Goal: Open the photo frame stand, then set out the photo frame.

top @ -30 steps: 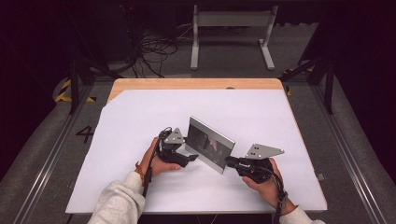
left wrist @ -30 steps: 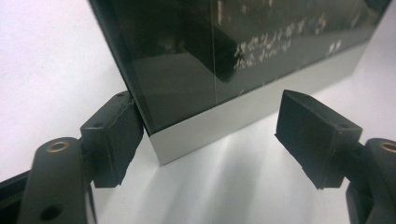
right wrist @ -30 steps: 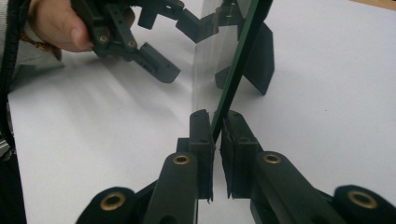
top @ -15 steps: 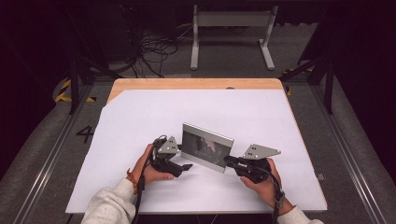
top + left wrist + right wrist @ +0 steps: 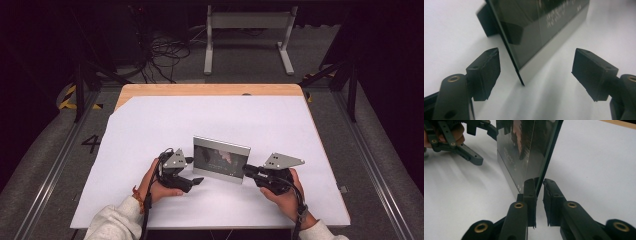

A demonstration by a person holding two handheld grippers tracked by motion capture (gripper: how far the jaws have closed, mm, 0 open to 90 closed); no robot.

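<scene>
The picture frame (image 5: 221, 160) stands on the table (image 5: 150, 125), right gripper (image 5: 539, 195) jaws clamping its edge, left gripper (image 5: 534, 72) jaws wide.

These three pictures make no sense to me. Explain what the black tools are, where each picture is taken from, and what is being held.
A person sits at a table covered with white sheeting and holds a hand-operated gripper in each hand, a tool with two black jaws. The high view looks down from above the person's side; the other two come from small cameras riding on each gripper, looking along its jaws. Standing upright on the table is a flat framed panel with a dark glossy face, like a picture frame. The right gripper is shut on the panel's edge. The left gripper is open, its jaws spread on either side of the panel's other edge without touching it.
</scene>
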